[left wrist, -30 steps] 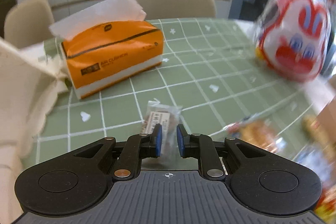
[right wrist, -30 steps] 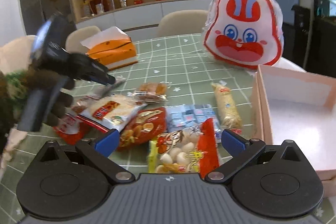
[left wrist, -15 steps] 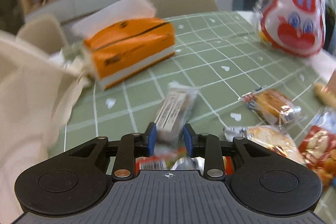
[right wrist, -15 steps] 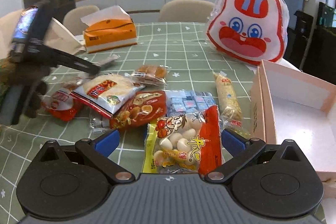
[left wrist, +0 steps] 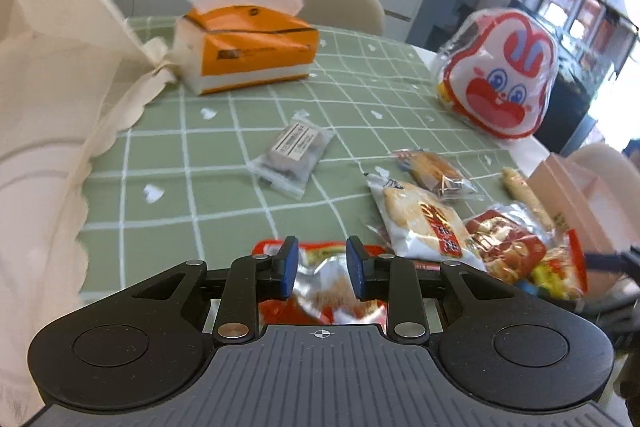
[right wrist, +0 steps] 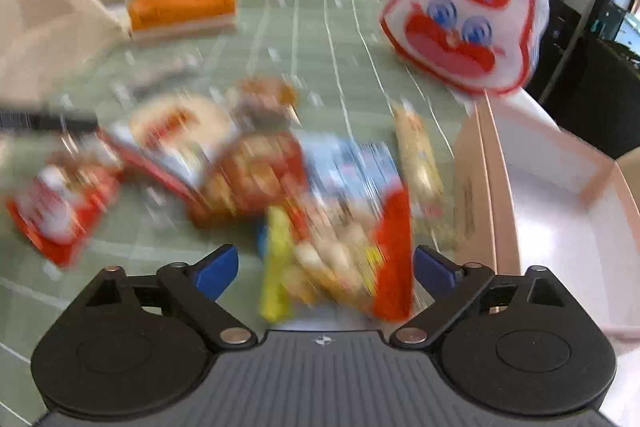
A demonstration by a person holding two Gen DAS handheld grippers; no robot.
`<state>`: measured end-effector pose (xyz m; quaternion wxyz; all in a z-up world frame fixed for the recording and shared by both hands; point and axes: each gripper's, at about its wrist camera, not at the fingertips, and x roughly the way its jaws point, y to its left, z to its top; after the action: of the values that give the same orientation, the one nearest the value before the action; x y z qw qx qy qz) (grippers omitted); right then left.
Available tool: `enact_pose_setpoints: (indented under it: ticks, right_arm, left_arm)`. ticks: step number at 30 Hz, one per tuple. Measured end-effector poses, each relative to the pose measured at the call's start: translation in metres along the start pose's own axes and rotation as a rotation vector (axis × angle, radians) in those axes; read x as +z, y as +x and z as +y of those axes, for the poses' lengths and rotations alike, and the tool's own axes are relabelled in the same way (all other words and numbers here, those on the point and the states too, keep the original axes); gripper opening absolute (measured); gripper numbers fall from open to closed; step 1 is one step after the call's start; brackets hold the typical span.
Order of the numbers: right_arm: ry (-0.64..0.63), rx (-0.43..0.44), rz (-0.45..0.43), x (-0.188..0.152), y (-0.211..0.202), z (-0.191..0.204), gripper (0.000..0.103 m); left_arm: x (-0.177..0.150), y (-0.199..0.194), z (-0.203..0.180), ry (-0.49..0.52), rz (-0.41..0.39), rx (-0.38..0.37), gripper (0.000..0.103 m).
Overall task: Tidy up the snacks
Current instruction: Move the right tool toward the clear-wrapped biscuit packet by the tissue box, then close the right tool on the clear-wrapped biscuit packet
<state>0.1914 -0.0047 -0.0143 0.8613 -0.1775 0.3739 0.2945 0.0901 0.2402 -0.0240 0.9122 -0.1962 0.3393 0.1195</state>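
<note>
So far nothing sits in the pink box [right wrist: 560,211]; every snack lies loose on the green checked table [left wrist: 224,183]. Right gripper [right wrist: 326,267]: jaws wide, closing, yellow-red snack pack [right wrist: 344,235] between them, not pinched. Left gripper [left wrist: 322,267]: jaws narrow, closing, hovering over a red foil pack [left wrist: 328,279], holding nothing. Left view alone shows the clear-wrapped bar [left wrist: 294,155] sharply; right view alone shows the box interior, though blurred.

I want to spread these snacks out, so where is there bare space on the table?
Bare green tablecloth runs between the orange tissue box and the rabbit-face bag, and left of the clear-wrapped snack. The pink box floor looks empty. It is crowded around the rice cracker pack.
</note>
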Motion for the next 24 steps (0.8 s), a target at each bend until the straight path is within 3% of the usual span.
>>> enact_pose_setpoints:
  ticks: [4,9,12,18,21,23,24]
  right_arm:
    - [0.144,0.173,-0.018,0.055,-0.007,0.024,0.095]
    - [0.33,0.281,0.05,0.114,0.049,0.074,0.095]
    - [0.392,0.259,0.06,0.138,0.09,0.096,0.09]
    - [0.323,0.167,0.117,0.157,0.143,0.13,0.075]
    - [0.24,0.105,0.115,0.156,0.14,0.139,0.049]
    - [0.211,0.132,0.126,0.153,0.129,0.137,0.021]
    - [0.198,0.14,0.127,0.152,0.12,0.134,0.014]
  left_arm:
    - [-0.001,-0.01,0.009,-0.049,0.022,0.029,0.03]
    - [0.004,-0.023,0.031,-0.114,-0.002,0.058,0.03]
    - [0.009,-0.022,0.047,-0.142,-0.011,0.124,0.03]
    - [0.005,-0.005,0.053,-0.136,0.044,0.122,0.03]
    - [0.006,-0.005,0.052,-0.133,0.044,0.111,0.03]
    - [0.005,-0.006,0.052,-0.136,0.044,0.105,0.03]
    - [0.005,-0.007,0.051,-0.135,0.043,0.104,0.03]
